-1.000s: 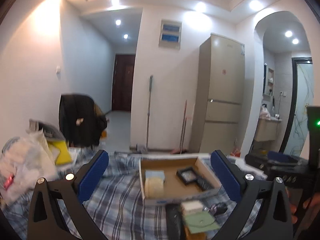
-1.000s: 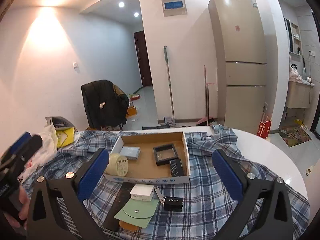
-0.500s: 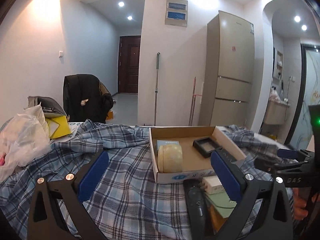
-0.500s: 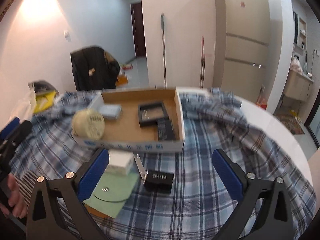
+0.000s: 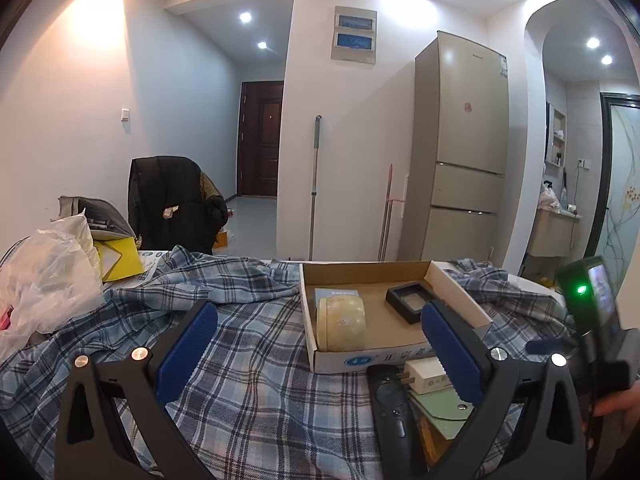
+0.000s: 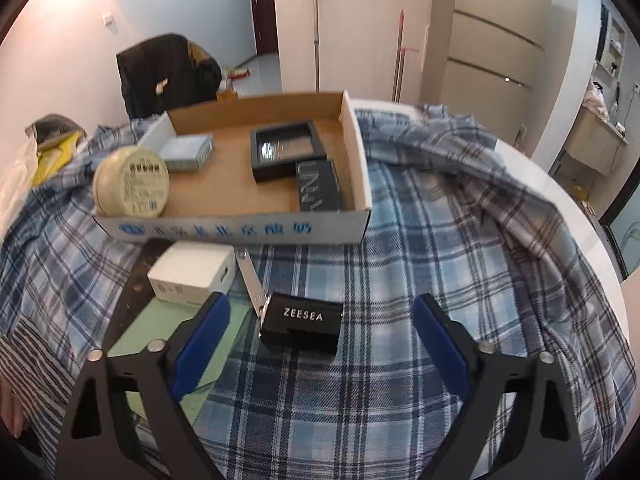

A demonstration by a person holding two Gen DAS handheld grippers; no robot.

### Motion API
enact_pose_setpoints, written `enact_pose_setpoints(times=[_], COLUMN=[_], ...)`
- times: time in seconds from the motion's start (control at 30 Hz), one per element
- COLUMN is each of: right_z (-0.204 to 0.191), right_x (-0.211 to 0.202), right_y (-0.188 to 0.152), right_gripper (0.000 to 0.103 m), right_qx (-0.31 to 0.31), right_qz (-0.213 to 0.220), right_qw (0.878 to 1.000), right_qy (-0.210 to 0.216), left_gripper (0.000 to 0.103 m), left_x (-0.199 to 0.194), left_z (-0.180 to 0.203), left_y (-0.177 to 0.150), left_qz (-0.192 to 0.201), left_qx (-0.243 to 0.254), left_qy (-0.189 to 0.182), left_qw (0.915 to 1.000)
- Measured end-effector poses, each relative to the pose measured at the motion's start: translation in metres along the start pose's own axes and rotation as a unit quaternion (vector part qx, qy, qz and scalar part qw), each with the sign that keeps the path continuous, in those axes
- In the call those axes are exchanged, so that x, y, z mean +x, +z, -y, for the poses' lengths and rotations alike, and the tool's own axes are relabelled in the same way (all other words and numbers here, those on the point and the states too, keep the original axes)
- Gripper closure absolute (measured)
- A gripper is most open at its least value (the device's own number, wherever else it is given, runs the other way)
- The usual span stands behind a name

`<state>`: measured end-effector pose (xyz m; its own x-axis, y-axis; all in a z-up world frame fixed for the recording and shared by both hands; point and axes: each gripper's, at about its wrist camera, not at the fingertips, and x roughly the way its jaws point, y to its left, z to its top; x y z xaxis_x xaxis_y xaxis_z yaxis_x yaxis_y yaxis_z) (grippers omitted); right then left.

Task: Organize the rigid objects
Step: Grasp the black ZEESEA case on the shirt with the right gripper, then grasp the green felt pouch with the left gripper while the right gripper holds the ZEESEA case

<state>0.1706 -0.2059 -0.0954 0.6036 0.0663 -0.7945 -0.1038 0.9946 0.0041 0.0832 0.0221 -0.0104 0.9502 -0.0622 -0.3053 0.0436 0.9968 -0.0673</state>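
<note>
A cardboard tray [image 6: 232, 229] on the plaid cloth holds a round cream tin [image 6: 131, 188], a pale blue box [image 6: 188, 153], a black framed case [image 6: 286, 152] and a dark flat box [image 6: 319, 191]. In front of it lie a white charger box [image 6: 191, 272], a metal nail clipper [image 6: 250, 278], a black ZEESEA box [image 6: 302, 323], a green card [image 6: 160, 344] and a black remote [image 5: 390, 400]. My right gripper [image 6: 320, 344] is open, low over the cloth, with the ZEESEA box between its fingers. My left gripper [image 5: 320, 354] is open and empty, left of the loose items; the tray [image 5: 356, 360] lies ahead of it.
A white plastic bag [image 5: 48, 276] and a yellow item [image 5: 118, 258] sit at the table's left. A chair with a black jacket [image 5: 172, 200] stands behind. The round white table edge [image 6: 560, 184] curves at right. A fridge [image 5: 460, 148] stands beyond.
My right gripper has tilted down and moved closer, so the ZEESEA box now sits between its fingers. My left gripper has shifted a little nearer the tray.
</note>
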Motion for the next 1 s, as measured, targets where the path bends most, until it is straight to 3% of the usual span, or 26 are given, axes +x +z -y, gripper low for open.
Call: enact_pose_setpoints(times=[0.17,0.2,0.27,0.3,0.4,0.63,0.7,0.77,0.83,0.9,1.0], right_z=[0.001,0.003,0.006,0.007,0.007,0.017,0.026,0.037,0.047,0.058,0.067], right_x=[0.01,0.011,0.013,0.014,0.01,-0.034,-0.043,-0.048,-0.047,-0.043,-0.041], right_y=[-0.001,-0.002,-0.002,-0.002,-0.001,0.003,-0.004,-0.012,-0.014,-0.011,-0.01], right_gripper=[0.031,0.037,0.061,0.063,0.063,0.063,0.063,0.063,0.063,0.063,0.063], right_qx=[0.002,0.007,0.012,0.013,0.008,0.009,0.016,0.031,0.047,0.068,0.078], right_qz=[-0.023,-0.027,-0.033,-0.036,-0.034,0.016,0.023,0.027,0.026,0.022,0.027], right_qw=[1.0,1.0,0.999,0.999,0.999,1.0,1.0,0.999,0.999,0.997,0.997], right_qy=[0.003,0.004,0.013,0.013,0.013,0.011,0.006,-0.006,-0.008,0.009,-0.003], left_gripper=[0.0,0.0,0.0,0.0,0.0,0.0,0.0,0.0,0.0,0.0,0.0], left_x=[0.0,0.0,-0.003,-0.003,-0.001,-0.009,-0.012,-0.013,-0.011,-0.014,-0.026], left_z=[0.003,0.002,-0.002,-0.003,-0.004,-0.002,0.0,0.004,0.01,0.023,0.044], left_y=[-0.001,0.0,0.001,0.001,0.001,0.013,0.017,0.022,0.023,0.026,0.027], left_qz=[-0.003,-0.003,-0.001,0.0,-0.003,0.005,-0.002,-0.025,-0.049,-0.055,-0.029], left_qx=[0.007,0.004,-0.008,-0.011,-0.01,0.019,0.02,0.012,0.008,0.022,0.075], left_qy=[-0.003,-0.007,-0.011,-0.012,-0.002,0.008,-0.004,-0.038,-0.043,-0.001,0.012], left_qw=[1.0,1.0,0.9999,0.9999,0.9999,0.9998,0.9998,0.9989,0.9979,0.9983,0.9967])
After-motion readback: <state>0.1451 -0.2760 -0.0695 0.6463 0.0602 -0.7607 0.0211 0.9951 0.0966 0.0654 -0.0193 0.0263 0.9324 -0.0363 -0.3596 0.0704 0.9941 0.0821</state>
